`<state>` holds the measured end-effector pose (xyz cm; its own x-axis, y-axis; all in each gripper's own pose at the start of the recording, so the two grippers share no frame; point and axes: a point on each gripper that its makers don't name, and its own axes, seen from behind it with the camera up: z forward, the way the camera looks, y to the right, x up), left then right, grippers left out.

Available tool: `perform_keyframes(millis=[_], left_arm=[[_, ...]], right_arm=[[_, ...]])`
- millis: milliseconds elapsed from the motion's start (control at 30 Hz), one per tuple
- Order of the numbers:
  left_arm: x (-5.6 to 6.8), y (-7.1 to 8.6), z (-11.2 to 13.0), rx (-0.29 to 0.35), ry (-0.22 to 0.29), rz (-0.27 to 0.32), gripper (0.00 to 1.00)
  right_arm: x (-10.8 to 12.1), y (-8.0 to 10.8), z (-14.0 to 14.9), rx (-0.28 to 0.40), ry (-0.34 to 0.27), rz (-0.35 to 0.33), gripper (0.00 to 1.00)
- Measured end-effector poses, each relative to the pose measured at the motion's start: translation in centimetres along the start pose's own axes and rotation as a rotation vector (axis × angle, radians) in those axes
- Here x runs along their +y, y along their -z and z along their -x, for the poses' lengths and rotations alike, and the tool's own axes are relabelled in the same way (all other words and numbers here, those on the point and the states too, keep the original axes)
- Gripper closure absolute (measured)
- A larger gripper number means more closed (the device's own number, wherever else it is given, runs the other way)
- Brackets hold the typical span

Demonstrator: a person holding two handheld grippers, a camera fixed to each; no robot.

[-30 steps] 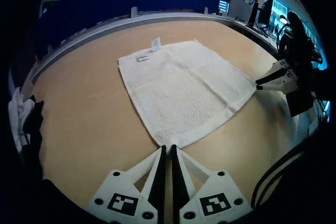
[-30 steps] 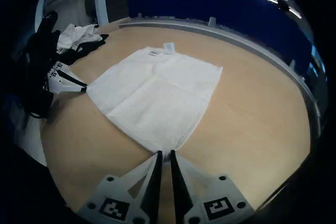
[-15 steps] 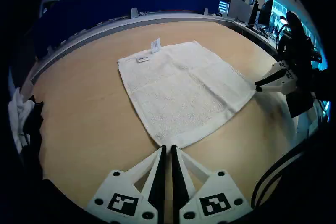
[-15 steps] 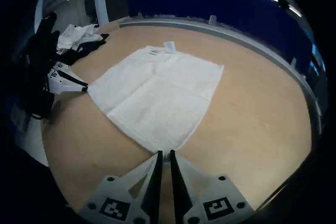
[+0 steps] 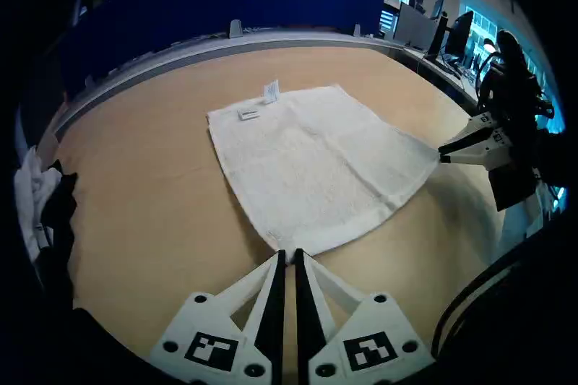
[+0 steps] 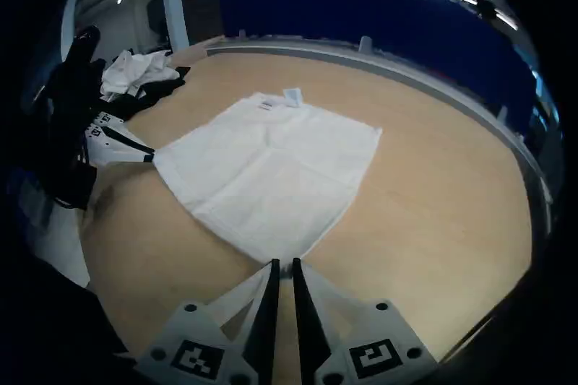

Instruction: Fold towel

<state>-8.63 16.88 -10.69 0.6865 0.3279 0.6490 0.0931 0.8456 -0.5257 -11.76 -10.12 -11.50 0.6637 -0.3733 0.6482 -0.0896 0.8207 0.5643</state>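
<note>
At the far left of the left gripper view, a heap of white and dark clothes (image 5: 36, 204) is lying at the edge of the wooden table (image 5: 144, 190). Near the middle, the left gripper (image 5: 289, 258) is pinching the near corner of the white towel (image 5: 318, 168), its jaws drawn nearly together on the cloth. The towel is lying spread out in the middle of the table, with a small tag (image 5: 271, 90) standing up at its far edge. At the right, the right gripper (image 5: 442, 155) is clamping the towel's right corner, jaws closed on it. That corner seems to be lifting slightly off the table, though the fisheye distortion is making this hard to judge. A blue partition (image 5: 217, 2) is running along the table's far side, and monitors (image 5: 433, 20) are standing at the far right.
</note>
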Motion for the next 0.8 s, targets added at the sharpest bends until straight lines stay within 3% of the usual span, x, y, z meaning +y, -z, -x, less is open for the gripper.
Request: perform_keyframes(millis=[567, 800], left_arm=[[2.1, 6.2, -1.9, 0.009, 0.096, 0.032, 0.92], [2.4, 7.0, -1.6, 0.0, 0.106, 0.036, 0.91]], right_arm=[[-1.6, 6.1, -2.1, 0.014, -0.024, -0.026, 0.87], [-2.3, 7.4, -1.8, 0.004, -0.038, -0.039, 0.87]])
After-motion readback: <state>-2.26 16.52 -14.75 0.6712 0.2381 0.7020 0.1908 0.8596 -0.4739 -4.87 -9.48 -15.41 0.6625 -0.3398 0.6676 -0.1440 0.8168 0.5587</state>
